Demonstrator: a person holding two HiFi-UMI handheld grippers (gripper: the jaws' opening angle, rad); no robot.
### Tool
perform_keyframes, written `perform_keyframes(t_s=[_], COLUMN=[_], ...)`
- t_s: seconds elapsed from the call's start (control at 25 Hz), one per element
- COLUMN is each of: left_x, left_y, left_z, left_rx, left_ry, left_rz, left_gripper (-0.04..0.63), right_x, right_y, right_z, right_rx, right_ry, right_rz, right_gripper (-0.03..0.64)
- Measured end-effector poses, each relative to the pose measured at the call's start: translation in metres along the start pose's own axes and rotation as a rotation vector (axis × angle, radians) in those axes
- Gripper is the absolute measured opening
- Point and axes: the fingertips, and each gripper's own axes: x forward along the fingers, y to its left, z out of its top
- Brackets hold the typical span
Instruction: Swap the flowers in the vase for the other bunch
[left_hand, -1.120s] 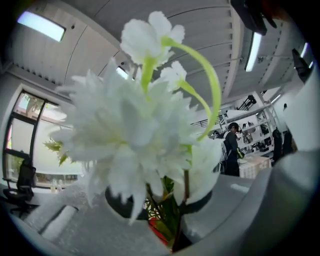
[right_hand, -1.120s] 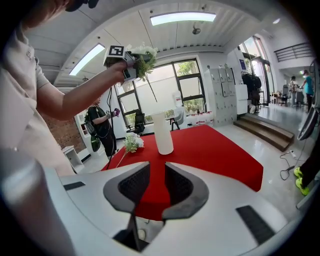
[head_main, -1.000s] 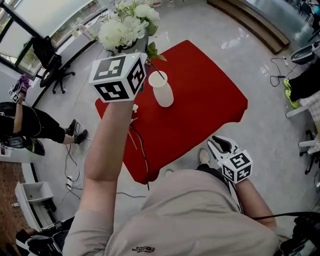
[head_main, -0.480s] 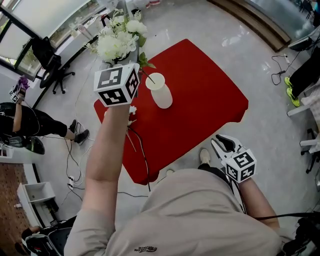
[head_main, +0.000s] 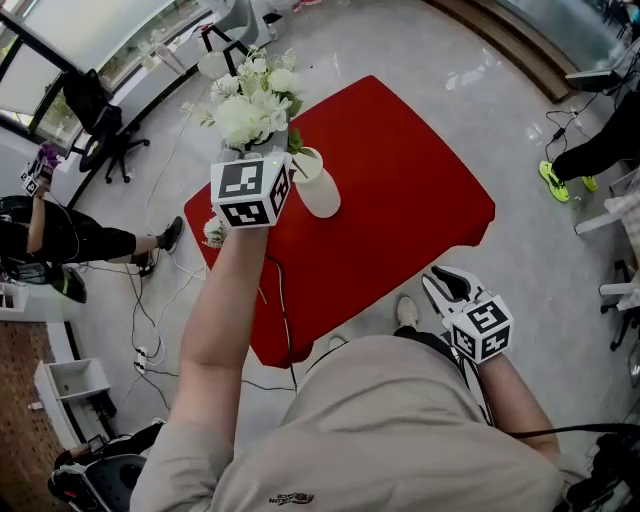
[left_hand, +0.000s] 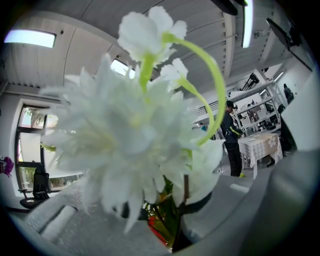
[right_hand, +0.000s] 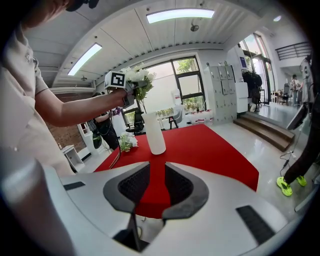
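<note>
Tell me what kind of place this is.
Probably an office or lab hall, not a home: an office chair by tall windows, grey lockers, cables across the polished floor.

- Bench (head_main: 420, 200), red cloth cover: directly ahead of the right fingers (right_hand: 181, 190).
- Office chair (head_main: 100, 135), black: on the floor by the window, well left of the left fingers (left_hand: 65, 227).
- Cables (head_main: 150, 320): loose on the floor, left of the bench.
- Person in black (head_main: 45, 245): low, far left.
- Shoes (head_main: 553, 178), yellow-green: right of the right fingers, past the bench.
- Wooden steps (right_hand: 265, 131) and grey lockers (right_hand: 225, 85): beyond the right fingers, to the right.
- Standing person (left_hand: 231, 140), checked-cloth table (left_hand: 260, 145): beyond the left fingers, right.
</note>
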Motion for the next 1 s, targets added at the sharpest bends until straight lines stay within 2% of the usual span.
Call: perform_keyframes(t_s=[0.16,0.44,0.84,1.0], left_x=[-0.001,-0.002,0.001,0.0], left_y=[-0.002,-0.017,-0.035,-0.036], left_z=[-0.016,-0.041,-0.071,-0.076], left_rx=[-0.026,-0.022,0.003,-0.017], left_ry=[0.026,0.065,0.167,0.189], left_rz=[-0.006,-0.015,-0.018,-0.012], left_gripper=[0.098,0.112,0.199,0.232], right_x=[0.005,0.008,0.011,0.016], right_y=[0.001,-0.003,-0.013,-0.012], right_z=[0.004,0.003,0.003,0.007], right_rx=[-0.002,-0.009,-0.018,-0.023], right_ry=[0.002,-0.002,0.006,0.008], right_rz=[0.018,0.048,0.082,0.098], right_gripper=[0.1,0.1,0.1,0.1])
